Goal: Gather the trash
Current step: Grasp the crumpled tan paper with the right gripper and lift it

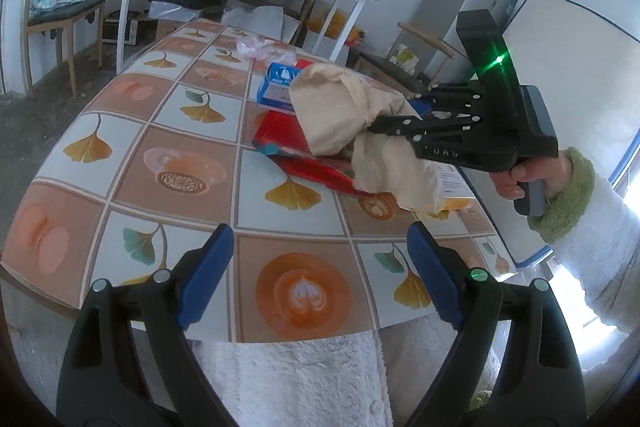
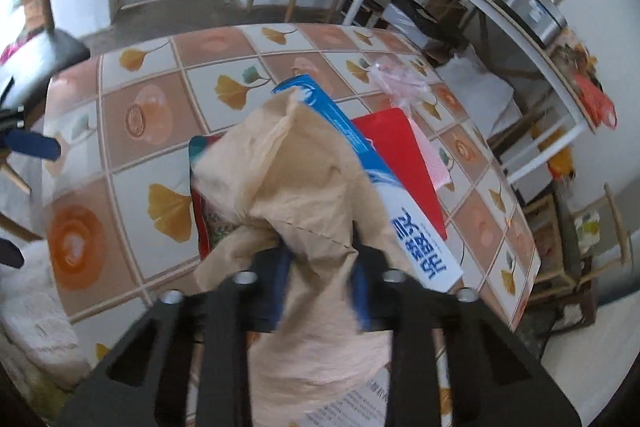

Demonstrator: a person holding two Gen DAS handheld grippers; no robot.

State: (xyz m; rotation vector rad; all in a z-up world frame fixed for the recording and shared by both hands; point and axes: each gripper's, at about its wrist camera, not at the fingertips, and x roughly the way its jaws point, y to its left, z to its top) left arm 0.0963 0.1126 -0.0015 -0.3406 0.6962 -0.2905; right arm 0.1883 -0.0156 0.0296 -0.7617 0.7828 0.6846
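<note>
Right gripper (image 2: 320, 279) pinches the beige paper (image 2: 296, 187) above the table (image 1: 120, 163); left gripper (image 1: 320, 267) gapes wide over its near edge.

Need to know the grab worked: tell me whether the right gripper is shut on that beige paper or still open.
Shut on it. The right gripper has its blue pads pinching the crumpled beige paper, which bunches between them and hangs above the table.

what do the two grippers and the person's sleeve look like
Both are black plastic frames with blue finger pads and silver pivot bolts. The right gripper has a boxy black body with a green light and a grey handle. The left gripper has the same build. The sleeve is white fleece with a green cuff.
</note>
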